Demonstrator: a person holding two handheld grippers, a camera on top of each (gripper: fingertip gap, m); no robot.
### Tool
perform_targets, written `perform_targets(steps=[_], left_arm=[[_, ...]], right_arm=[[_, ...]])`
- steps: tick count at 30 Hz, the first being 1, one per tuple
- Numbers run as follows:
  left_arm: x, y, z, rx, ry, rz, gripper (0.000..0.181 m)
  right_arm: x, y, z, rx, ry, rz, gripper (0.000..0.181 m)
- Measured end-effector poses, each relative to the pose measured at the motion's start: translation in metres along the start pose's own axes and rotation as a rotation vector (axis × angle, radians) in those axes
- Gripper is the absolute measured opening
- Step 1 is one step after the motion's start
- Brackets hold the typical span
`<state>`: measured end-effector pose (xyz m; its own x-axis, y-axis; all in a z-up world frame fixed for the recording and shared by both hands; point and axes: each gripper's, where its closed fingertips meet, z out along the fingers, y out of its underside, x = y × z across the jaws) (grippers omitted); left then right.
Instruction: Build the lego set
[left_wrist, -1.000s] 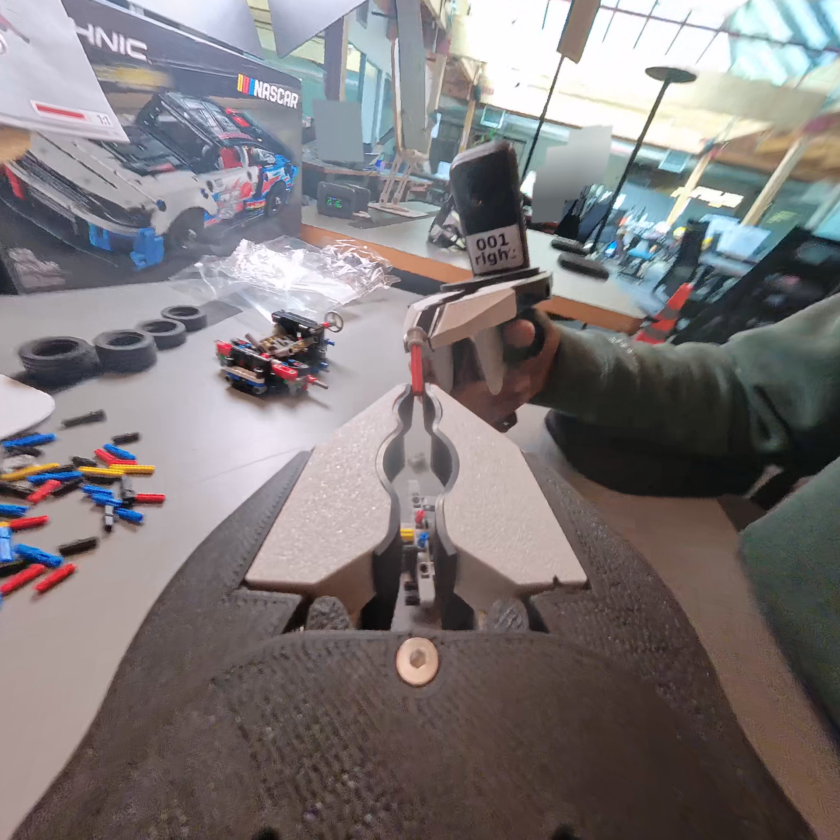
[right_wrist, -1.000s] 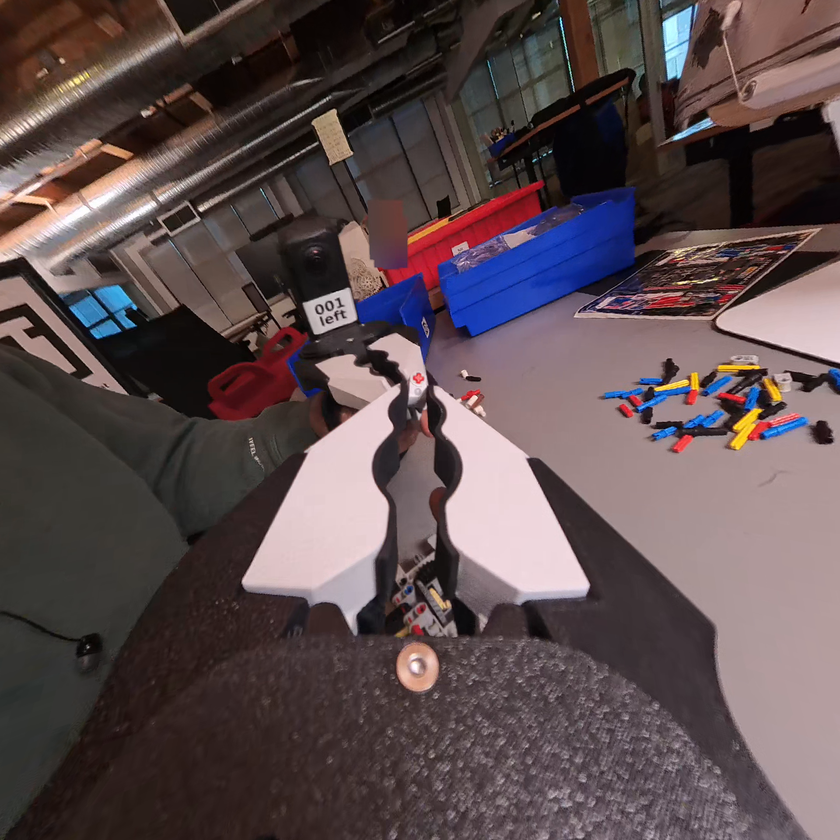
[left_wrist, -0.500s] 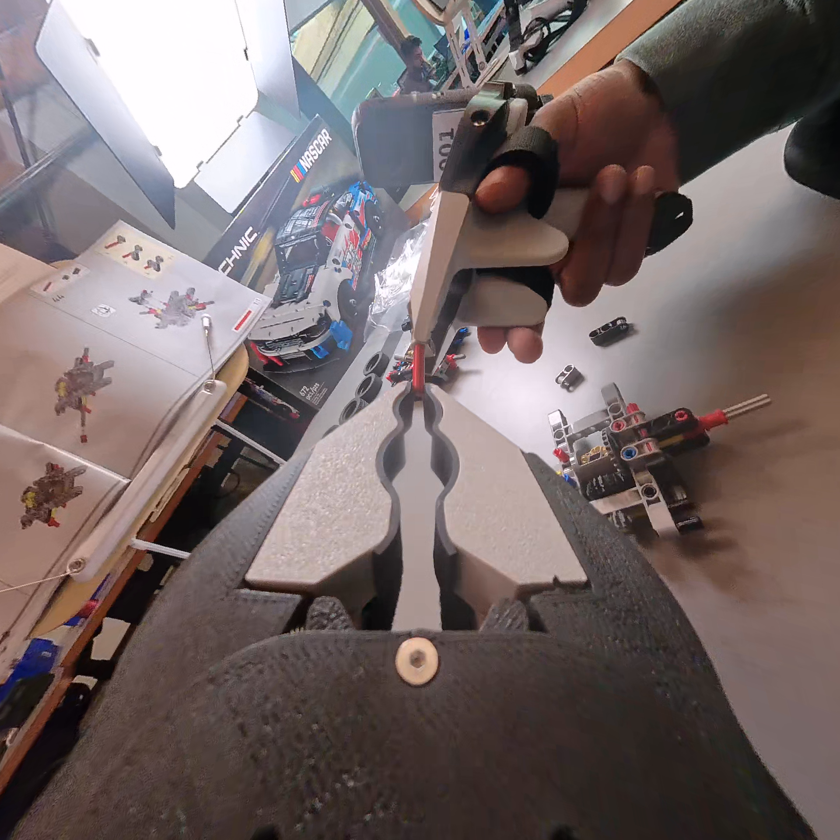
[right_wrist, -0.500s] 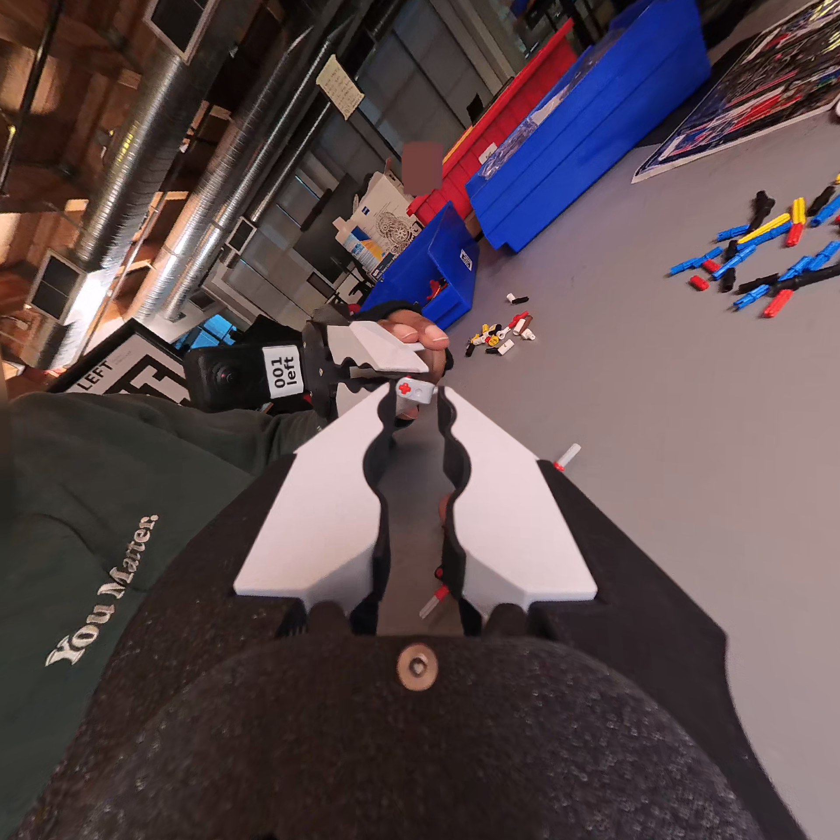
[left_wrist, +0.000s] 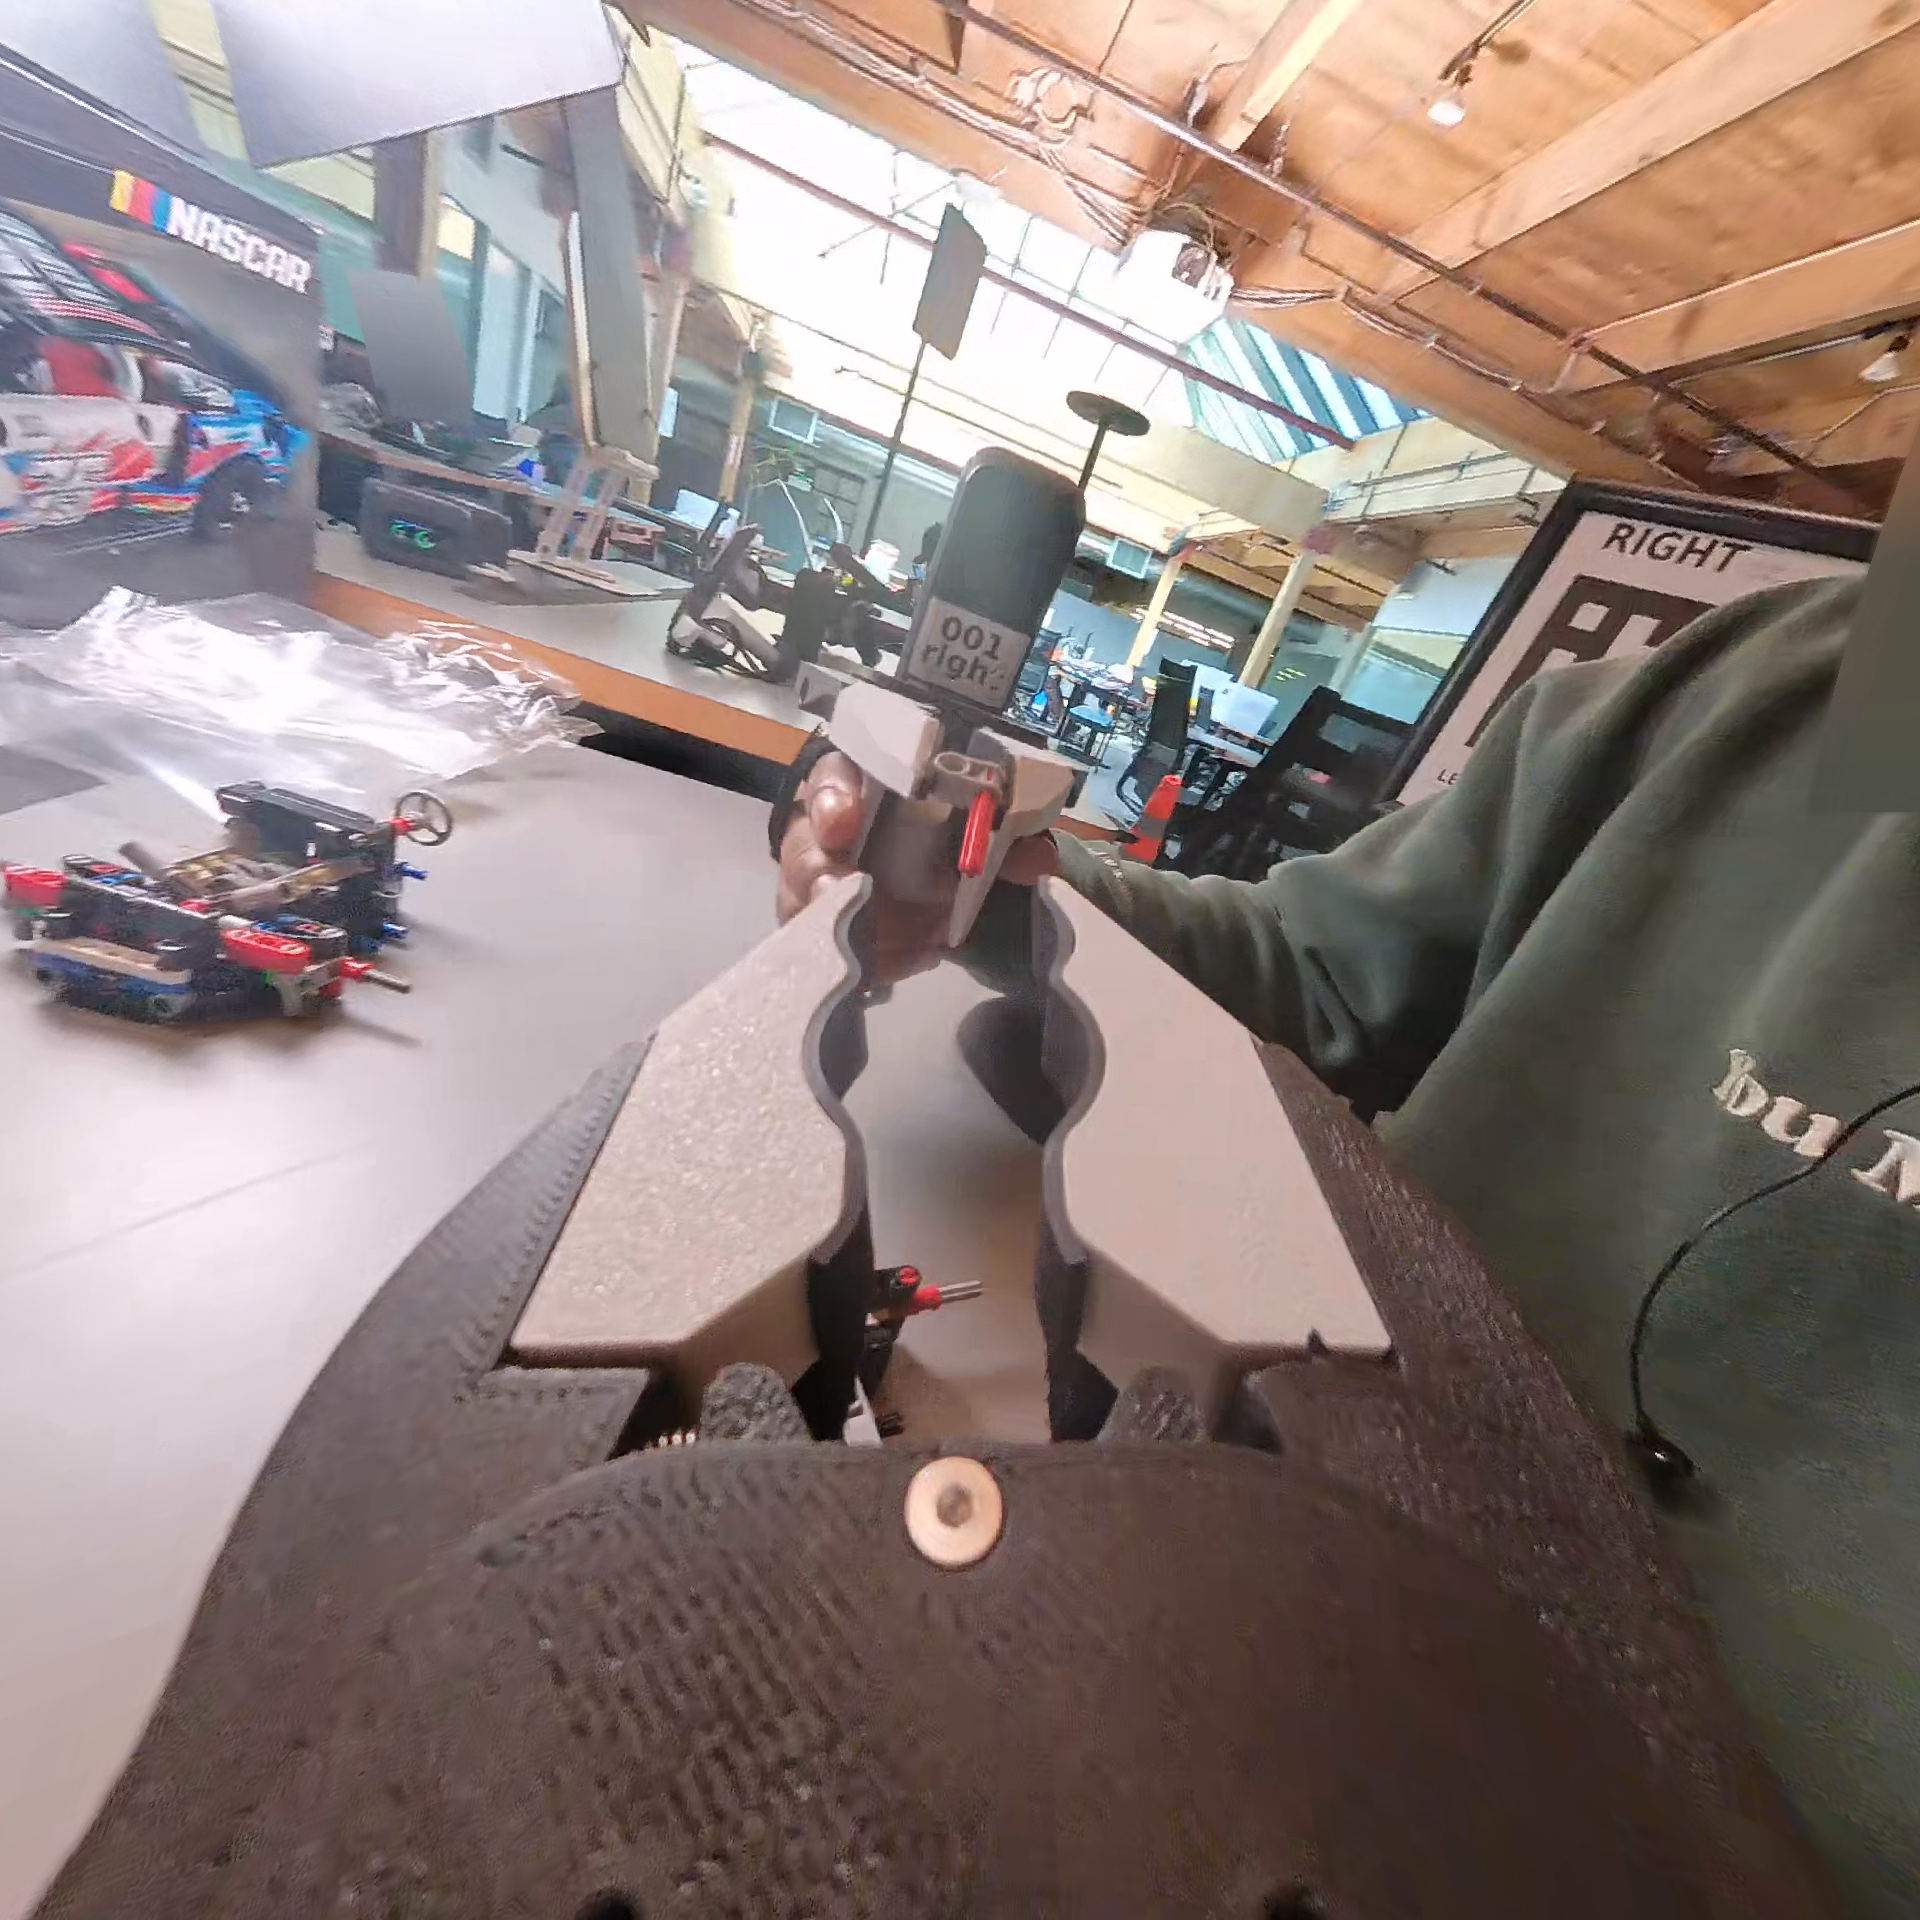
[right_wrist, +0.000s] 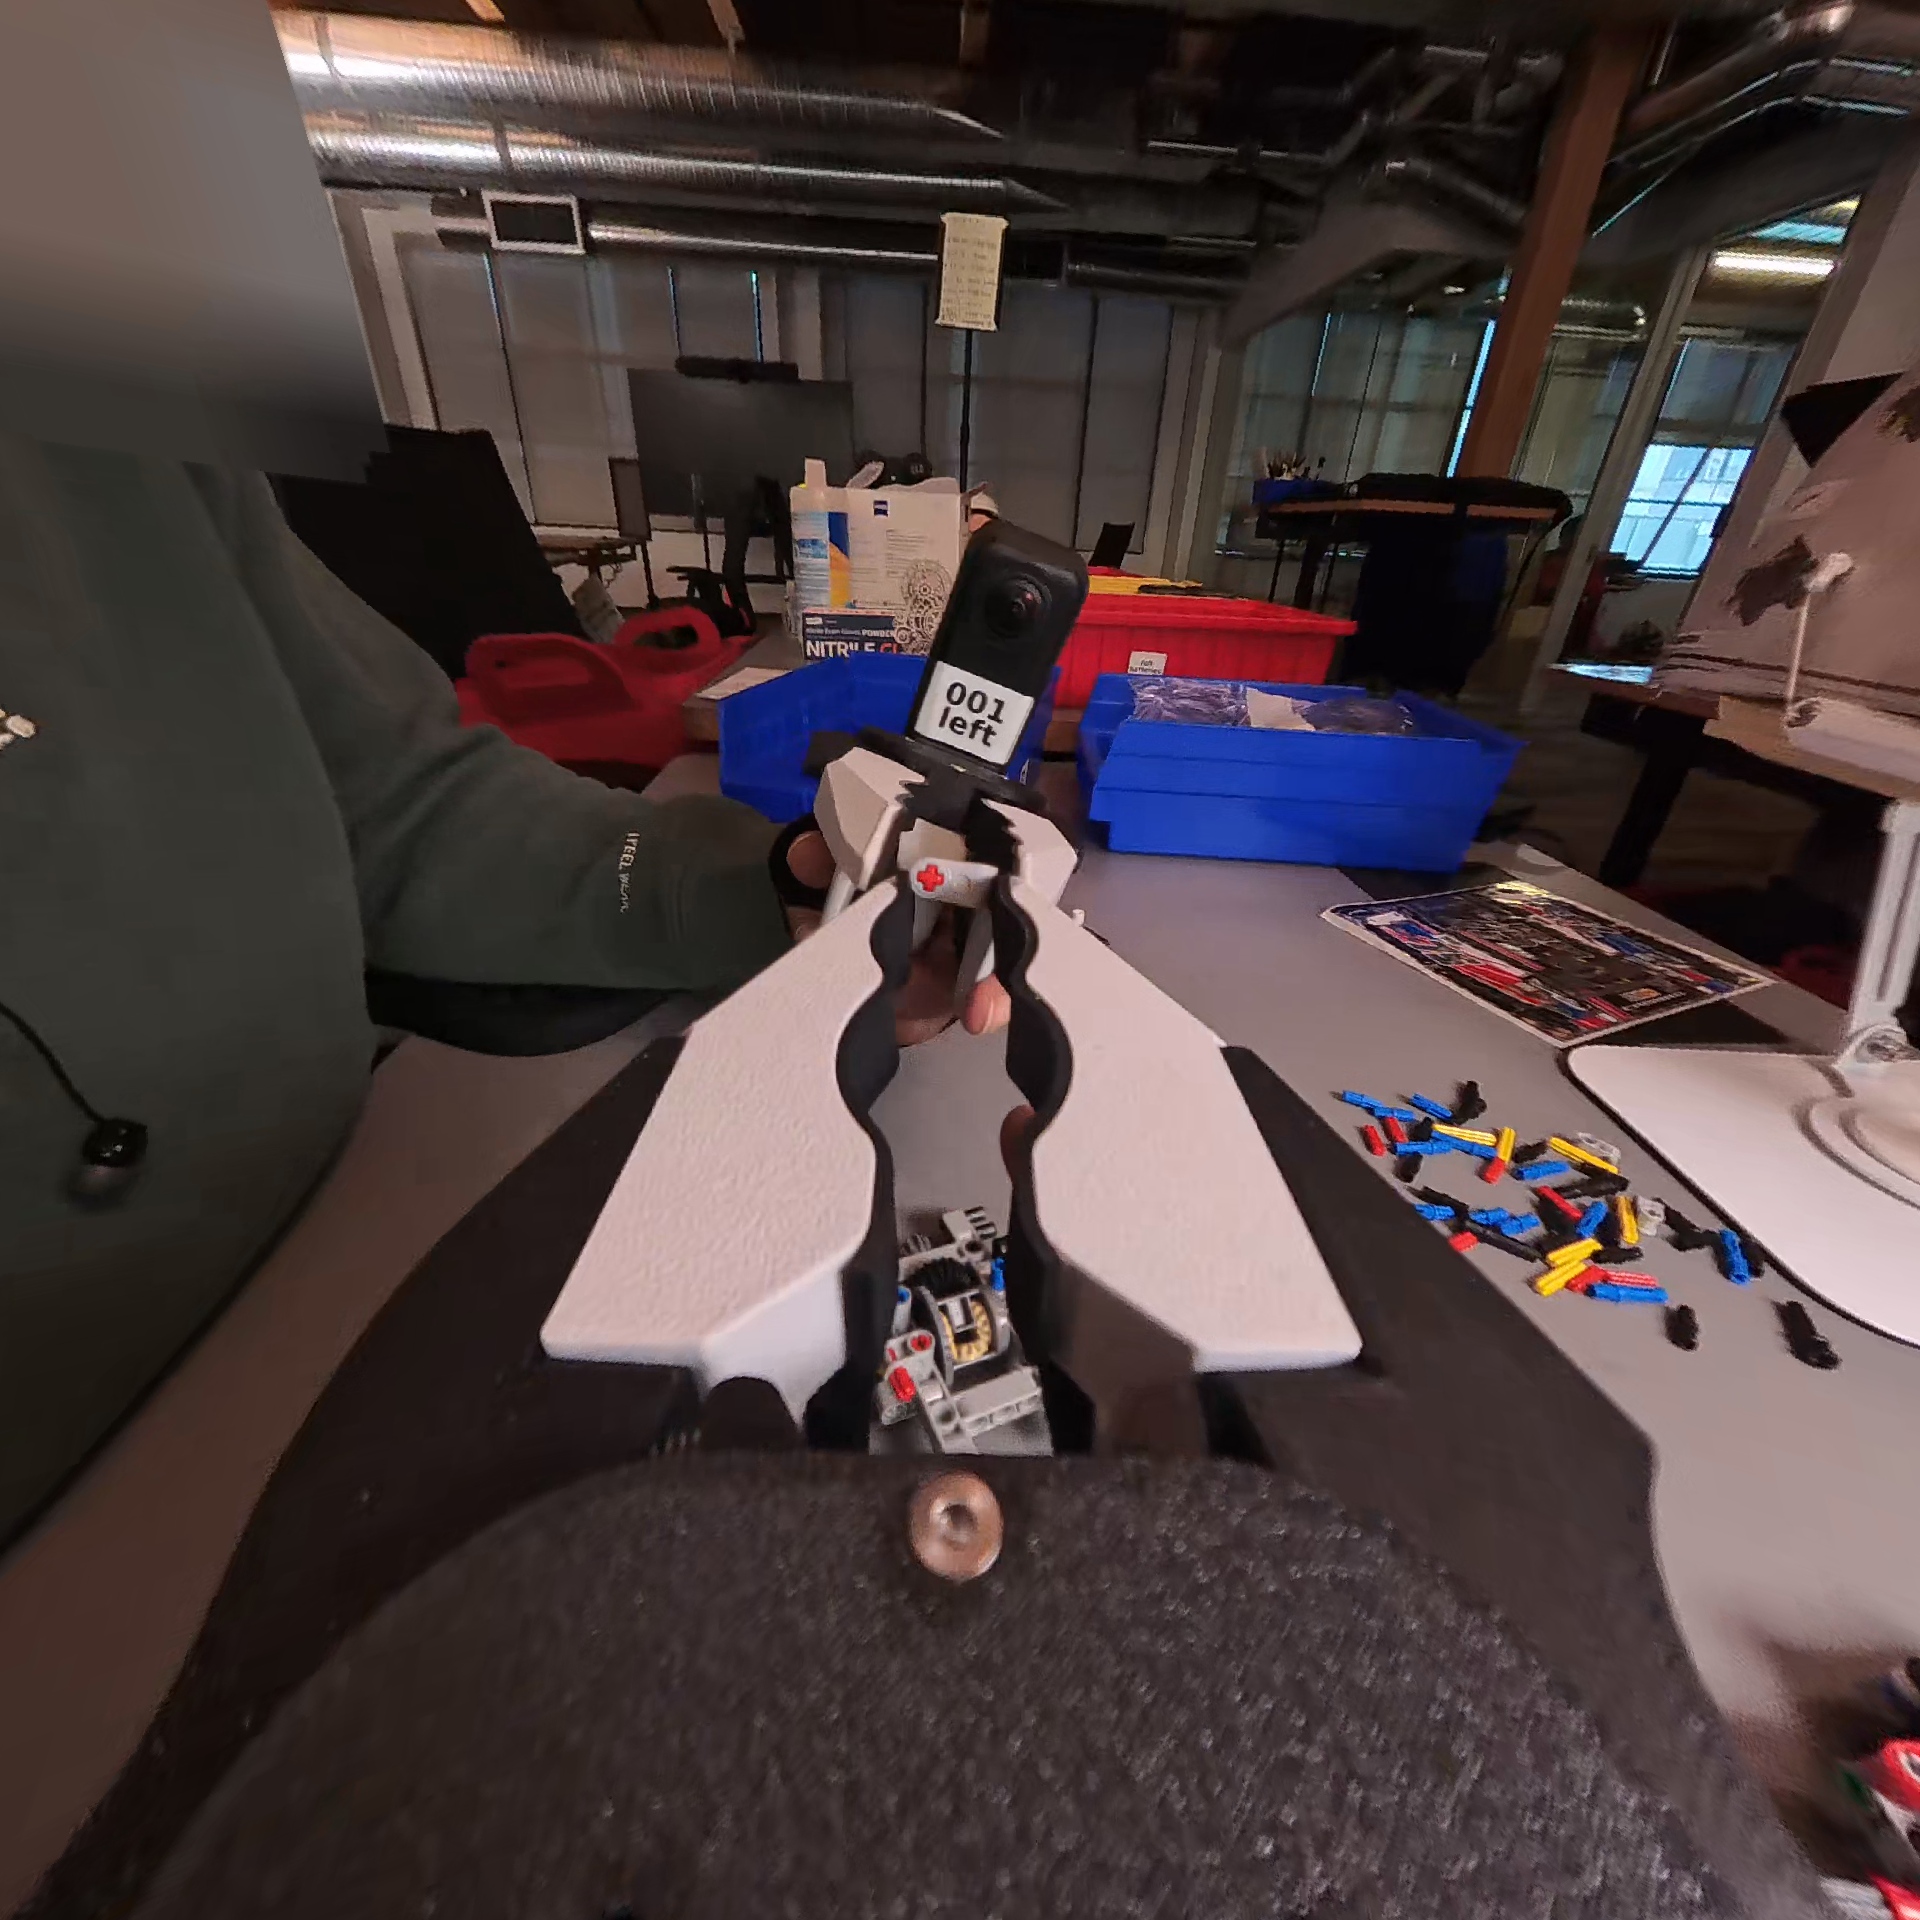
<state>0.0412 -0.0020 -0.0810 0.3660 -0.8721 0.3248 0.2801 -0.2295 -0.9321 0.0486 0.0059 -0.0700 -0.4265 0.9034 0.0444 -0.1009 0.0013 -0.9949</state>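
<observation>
My right gripper (right_wrist: 951, 891) is shut on a small grey connector (right_wrist: 961, 883) with a red axle through it. It holds the piece in the air above the grey table. In the left wrist view the right gripper (left_wrist: 971, 781) faces me, with the connector (left_wrist: 961, 769) between its tips and the red axle (left_wrist: 977, 836) hanging down. My left gripper (left_wrist: 951, 894) is open and empty just in front of that piece; it also shows in the right wrist view (right_wrist: 925, 821). A grey gear assembly (right_wrist: 956, 1340) lies on the table below both grippers.
A black, red and blue chassis assembly (left_wrist: 208, 904) lies at the left, with a clear plastic bag (left_wrist: 260, 675) and the set's box (left_wrist: 156, 364) behind it. Loose coloured pins (right_wrist: 1538, 1195), a sticker sheet (right_wrist: 1538, 966), a white stand base (right_wrist: 1766, 1143) and blue bins (right_wrist: 1288, 769) are at the right. The tips of both grippers are at nearly the same place.
My left gripper was shut on the red axle's tip and has opened and drawn back a little. The right gripper keeps the connector. Both grippers have swung back level.
</observation>
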Motion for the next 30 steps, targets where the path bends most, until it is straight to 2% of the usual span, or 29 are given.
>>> perform_targets(steps=[3,6,8,11,14,18,28,30], left_arm=[[0.008,0.001,0.004,0.0,0.036,0.001,0.022],[0.009,0.003,0.006,-0.023,0.027,0.027,0.004],[0.008,0.004,0.005,-0.038,0.018,0.048,0.002],[0.004,0.01,0.005,-0.094,-0.029,0.129,0.002],[0.0,0.017,0.004,-0.157,-0.071,0.21,0.002],[-0.002,0.025,0.005,-0.208,-0.092,0.259,0.002],[-0.006,0.024,0.007,-0.196,-0.123,0.242,0.003],[-0.013,0.026,0.007,-0.201,-0.149,0.208,0.016]], right_arm=[[-0.006,0.003,0.002,-0.016,-0.016,-0.01,0.014],[-0.008,0.006,0.003,-0.027,-0.027,-0.014,0.014],[-0.008,0.007,0.003,-0.035,-0.026,-0.017,0.014],[-0.006,0.016,0.001,-0.092,-0.013,-0.014,0.014],[-0.007,0.025,-0.001,-0.149,-0.022,-0.003,0.027],[-0.005,0.029,-0.001,-0.169,-0.012,-0.004,0.018],[-0.002,0.032,-0.003,-0.185,0.002,0.0,0.014],[0.007,0.021,-0.012,-0.151,0.054,0.003,0.014]])
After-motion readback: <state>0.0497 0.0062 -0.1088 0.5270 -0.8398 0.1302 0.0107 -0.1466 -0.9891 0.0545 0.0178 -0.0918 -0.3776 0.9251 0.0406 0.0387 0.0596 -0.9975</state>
